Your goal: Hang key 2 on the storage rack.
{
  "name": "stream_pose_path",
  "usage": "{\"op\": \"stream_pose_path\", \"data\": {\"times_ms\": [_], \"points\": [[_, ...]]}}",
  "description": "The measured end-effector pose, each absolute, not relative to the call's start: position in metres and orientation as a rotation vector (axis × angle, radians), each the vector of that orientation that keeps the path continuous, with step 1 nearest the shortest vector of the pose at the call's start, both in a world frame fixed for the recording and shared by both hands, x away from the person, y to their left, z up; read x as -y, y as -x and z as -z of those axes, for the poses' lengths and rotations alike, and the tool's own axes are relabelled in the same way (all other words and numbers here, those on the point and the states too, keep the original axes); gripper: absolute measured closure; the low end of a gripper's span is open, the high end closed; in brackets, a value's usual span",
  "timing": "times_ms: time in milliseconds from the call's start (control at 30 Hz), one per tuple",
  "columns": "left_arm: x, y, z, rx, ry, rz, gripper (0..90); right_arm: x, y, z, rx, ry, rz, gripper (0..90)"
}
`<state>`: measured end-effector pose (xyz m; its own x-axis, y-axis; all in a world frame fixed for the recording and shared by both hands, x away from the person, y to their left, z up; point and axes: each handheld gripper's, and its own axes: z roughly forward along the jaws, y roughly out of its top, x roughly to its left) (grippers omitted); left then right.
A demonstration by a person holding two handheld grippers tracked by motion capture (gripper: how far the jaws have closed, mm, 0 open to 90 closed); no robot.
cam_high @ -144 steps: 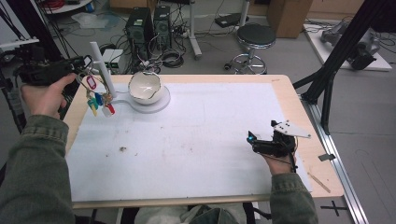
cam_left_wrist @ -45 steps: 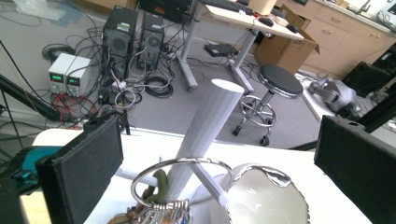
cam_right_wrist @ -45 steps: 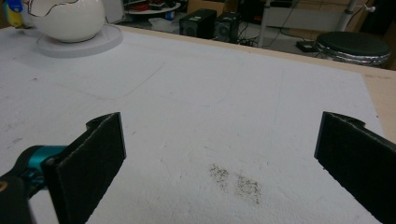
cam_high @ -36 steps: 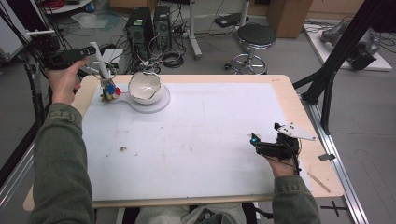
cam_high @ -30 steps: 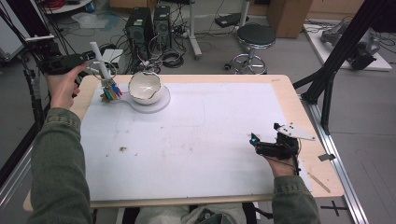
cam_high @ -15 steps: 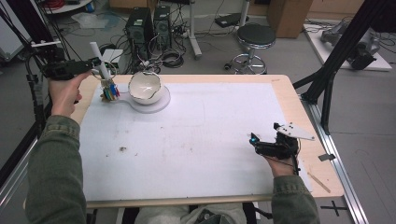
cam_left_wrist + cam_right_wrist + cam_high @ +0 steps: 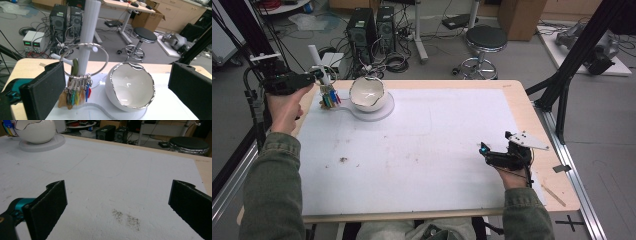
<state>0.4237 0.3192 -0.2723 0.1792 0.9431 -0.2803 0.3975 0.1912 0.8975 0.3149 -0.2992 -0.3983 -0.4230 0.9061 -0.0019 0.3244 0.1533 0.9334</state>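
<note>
At the far left, the left claw (image 7: 314, 75) has risen off the tabletop (image 7: 522, 107) to the white post (image 7: 88, 37), jaws wide, apparently ready to take the key ring (image 7: 85, 60) hanging there, a detail clear in the left gripper view. Right of it sits the bowl (image 7: 367, 94). The right claw (image 7: 484, 150) rests wide at the near right.

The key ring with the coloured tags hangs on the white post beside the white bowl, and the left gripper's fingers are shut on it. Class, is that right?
Not quite. In the left gripper view the left gripper has its fingers wide open, apart from the key ring. The ring does hang on the white post beside the white bowl.
</note>
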Motion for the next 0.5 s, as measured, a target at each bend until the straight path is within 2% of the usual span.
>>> {"op": "stream_pose_path", "data": {"times_ms": [500], "points": [[-0.317, -0.408, 0.304, -1.419, -1.397, -0.606, 1.6, 0.3, -0.315, 0.398, -1.838, -1.176, -1.263, 0.8]]}}
